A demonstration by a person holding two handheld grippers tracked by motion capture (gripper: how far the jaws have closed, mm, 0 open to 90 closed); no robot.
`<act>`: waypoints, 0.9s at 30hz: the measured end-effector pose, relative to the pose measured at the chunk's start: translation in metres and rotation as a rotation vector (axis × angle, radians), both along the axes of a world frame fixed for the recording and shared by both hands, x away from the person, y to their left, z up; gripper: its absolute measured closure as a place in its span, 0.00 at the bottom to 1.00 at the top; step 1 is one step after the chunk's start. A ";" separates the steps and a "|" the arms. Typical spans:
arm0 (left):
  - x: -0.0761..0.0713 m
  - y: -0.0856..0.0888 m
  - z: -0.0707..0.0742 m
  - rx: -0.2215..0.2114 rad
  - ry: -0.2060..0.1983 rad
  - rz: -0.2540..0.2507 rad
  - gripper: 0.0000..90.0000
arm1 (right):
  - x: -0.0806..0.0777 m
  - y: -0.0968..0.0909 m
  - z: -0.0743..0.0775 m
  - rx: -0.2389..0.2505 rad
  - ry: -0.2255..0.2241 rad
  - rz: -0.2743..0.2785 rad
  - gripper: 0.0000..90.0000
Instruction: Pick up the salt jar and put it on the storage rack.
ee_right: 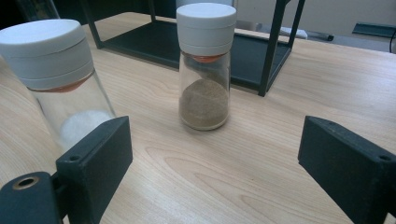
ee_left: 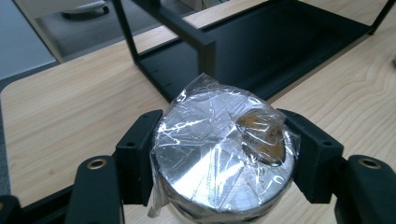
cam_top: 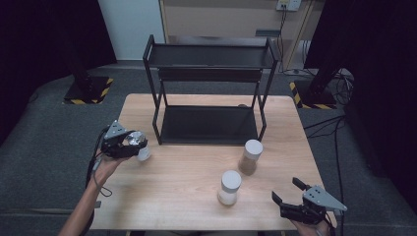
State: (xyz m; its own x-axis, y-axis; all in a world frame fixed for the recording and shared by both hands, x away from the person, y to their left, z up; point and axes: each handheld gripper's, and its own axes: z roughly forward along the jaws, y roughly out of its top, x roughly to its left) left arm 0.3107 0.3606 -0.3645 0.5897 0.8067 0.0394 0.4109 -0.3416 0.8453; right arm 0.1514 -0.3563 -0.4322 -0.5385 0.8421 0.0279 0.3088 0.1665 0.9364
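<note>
Left gripper (cam_top: 132, 145): jaws pinch a film-wrapped, silver-topped round jar (ee_left: 223, 154) from both sides, at the wooden table's (cam_top: 187, 167) left edge.
Left forearm: reaches in from bottom left.
Right gripper (cam_top: 289, 191): jaws spread wide, holding nothing, at the near right corner.
Between: two white-capped glass shakers, one with brown powder (ee_right: 205, 65), one with white (ee_right: 60, 79).
Behind: black metal two-tier shelf (cam_top: 209, 91).

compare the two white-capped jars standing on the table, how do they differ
The jar with brown powder is about a third full of tan-brown grains; the jar with white powder holds a small amount of white powder. The brown one stands nearer the black shelf, the white one nearer the open right tool. Both are upright clear glass with white caps.
</note>
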 end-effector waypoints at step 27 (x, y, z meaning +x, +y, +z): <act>0.030 -0.057 0.016 0.005 -0.020 -0.102 0.38 | 0.000 -0.002 0.000 0.001 -0.001 0.011 0.11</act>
State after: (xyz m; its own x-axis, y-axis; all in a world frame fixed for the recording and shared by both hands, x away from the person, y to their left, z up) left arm 0.3409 0.3035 -0.3487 0.6677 0.7423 0.0561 0.3565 -0.3850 0.8513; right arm 0.1519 -0.3579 -0.4323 -0.5480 0.8360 0.0284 0.3058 0.1686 0.9370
